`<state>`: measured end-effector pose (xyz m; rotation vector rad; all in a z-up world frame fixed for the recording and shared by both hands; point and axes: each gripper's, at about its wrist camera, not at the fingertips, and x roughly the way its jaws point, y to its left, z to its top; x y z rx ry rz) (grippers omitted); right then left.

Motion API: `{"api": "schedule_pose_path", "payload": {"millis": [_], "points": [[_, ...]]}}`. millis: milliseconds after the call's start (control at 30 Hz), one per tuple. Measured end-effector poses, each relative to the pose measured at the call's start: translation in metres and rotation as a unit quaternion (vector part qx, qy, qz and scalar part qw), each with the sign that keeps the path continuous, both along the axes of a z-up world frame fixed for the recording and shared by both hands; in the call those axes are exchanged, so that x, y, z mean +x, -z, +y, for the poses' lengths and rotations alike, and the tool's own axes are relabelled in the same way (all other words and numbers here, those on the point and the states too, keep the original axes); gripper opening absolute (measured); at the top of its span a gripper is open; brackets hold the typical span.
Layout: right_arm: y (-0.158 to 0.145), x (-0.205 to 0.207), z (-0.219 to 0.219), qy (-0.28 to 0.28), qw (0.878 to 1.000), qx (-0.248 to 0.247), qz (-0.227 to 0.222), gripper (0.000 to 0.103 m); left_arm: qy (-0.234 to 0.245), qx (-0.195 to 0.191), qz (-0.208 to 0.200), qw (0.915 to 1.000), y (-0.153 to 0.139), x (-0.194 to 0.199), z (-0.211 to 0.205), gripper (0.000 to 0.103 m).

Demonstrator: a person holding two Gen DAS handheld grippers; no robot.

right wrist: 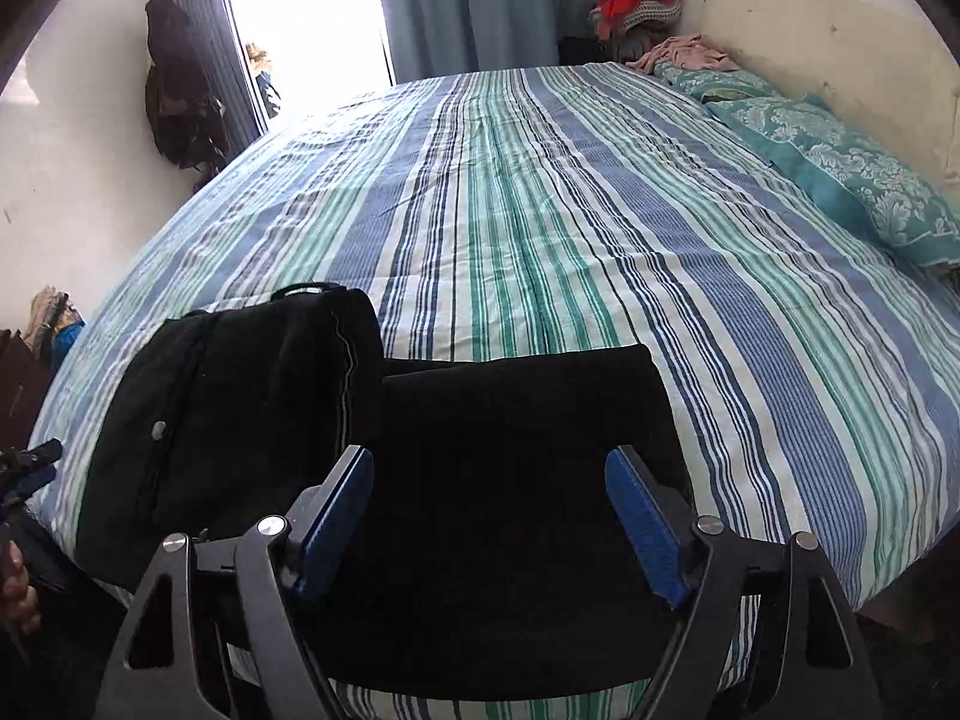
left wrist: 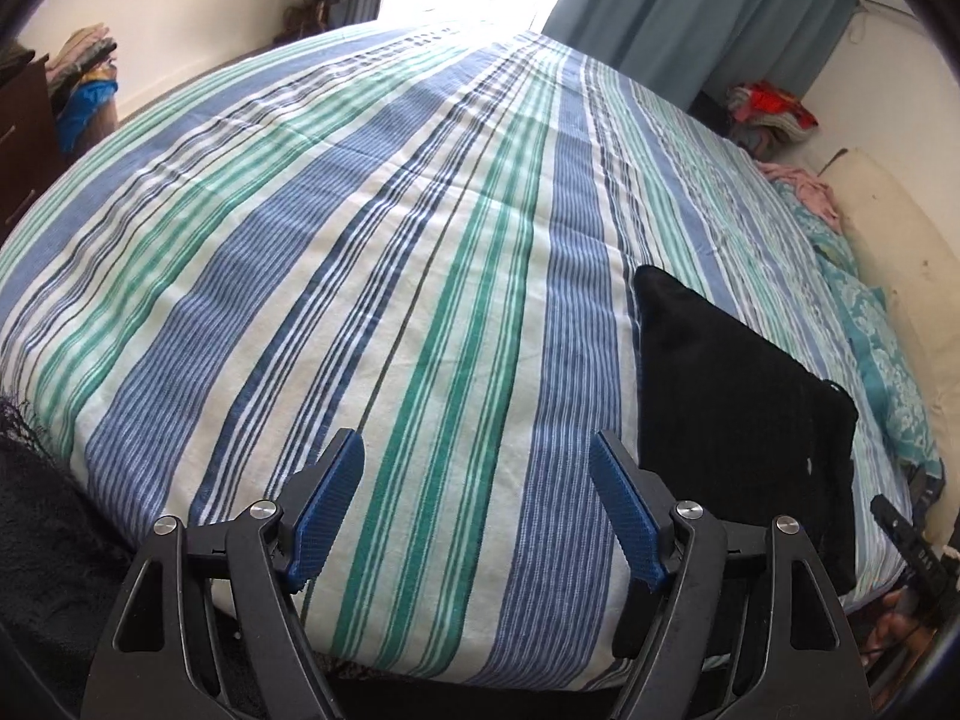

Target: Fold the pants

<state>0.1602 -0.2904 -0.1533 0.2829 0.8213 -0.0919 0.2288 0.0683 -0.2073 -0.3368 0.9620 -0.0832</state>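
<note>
Black pants (right wrist: 384,468) folded on striped bedspread (right wrist: 600,240), directly under right gripper (right wrist: 489,516), jaws wide, empty. Left gripper (left wrist: 477,504) also wide, pants off to its right. Risk: pinching bedspread with fabric, dragging fold open; top flap looks loose.

Pants (right wrist: 510,480): black cloth, matt, soft-looking; small shiny metal button on the left fold. Bedspread (left wrist: 360,300): woven striped cloth, slightly creased, matt. Left gripper (left wrist: 477,510) and right gripper (right wrist: 489,525): matt black plastic frames, ribbed blue pads (left wrist: 327,510), glossy metal pivot pins. Far-right pillows (right wrist: 852,174): patterned teal cloth.
</note>
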Motion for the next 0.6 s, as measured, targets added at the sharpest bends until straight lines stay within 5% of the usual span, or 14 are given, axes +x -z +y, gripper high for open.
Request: {"api": "schedule_pose_path", "payload": {"millis": [67,133,200,367,467,600], "points": [[-0.004,-0.006,-0.004,-0.042,0.995,0.082,-0.022,0.08,0.007,-0.005,0.006,0.9999,0.003,0.002,-0.005,0.078],[0.003,0.002,-0.004,-0.101,0.974,0.201,-0.037,0.08,0.011,-0.009,0.007,0.9999,0.004,0.002,-0.008,0.078],[0.007,0.012,0.002,-0.13,0.962,0.239,-0.034,0.08,0.014,-0.007,0.005,0.9999,0.004,0.001,-0.009,0.078],[0.006,0.058,0.043,-0.146,0.983,0.115,0.01,0.077,0.001,-0.003,0.012,0.9999,0.008,-0.002,-0.002,0.078],[0.016,0.08,0.048,-0.08,0.995,0.005,0.052,0.074,-0.01,-0.005,0.015,0.9998,0.009,-0.003,0.005,0.078],[0.012,0.065,0.005,0.01,0.999,0.008,0.043,0.073,-0.017,-0.012,0.017,0.9996,0.01,-0.005,0.012,0.078]]}}
